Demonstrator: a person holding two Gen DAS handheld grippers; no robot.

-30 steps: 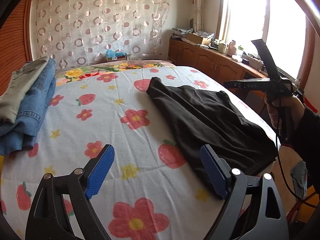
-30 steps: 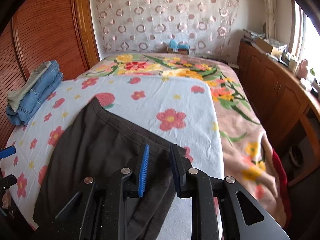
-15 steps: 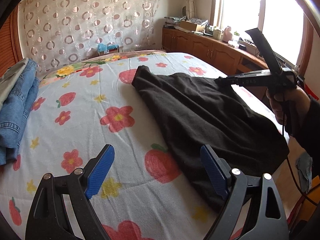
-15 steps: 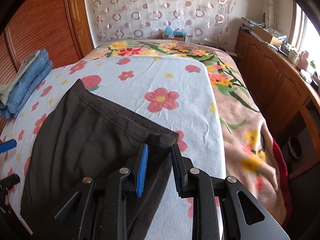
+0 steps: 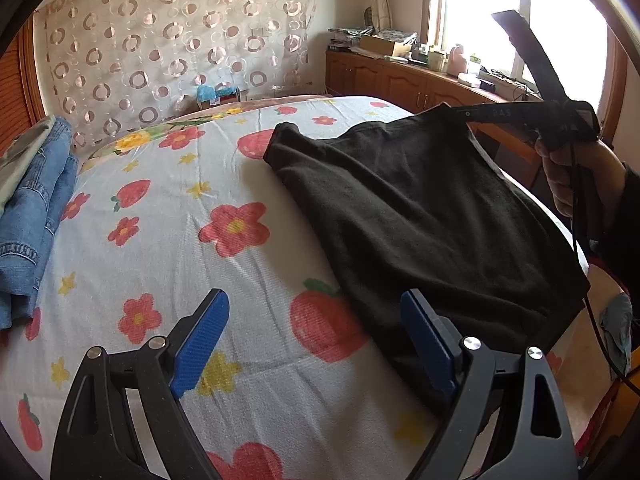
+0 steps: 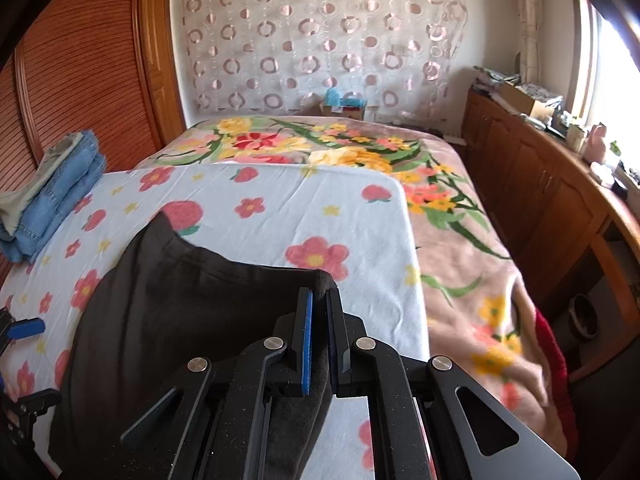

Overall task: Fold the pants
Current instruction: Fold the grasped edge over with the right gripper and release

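The black pants (image 5: 420, 216) lie on the bed's flower-and-strawberry sheet (image 5: 168, 248), toward its right side in the left wrist view. They are a soft, matte knit, doubled lengthwise into one long dark panel with a stitched hem at the far end. The right tool (image 6: 319, 332) has just been closing and now pinches the near right corner of the fabric, lifting that edge off the sheet. The left tool (image 5: 314, 340) stands wide open above the bed, nothing between its blue pads, beside the pants' near left edge. Folded jeans (image 5: 36, 216) sit well apart at the left.
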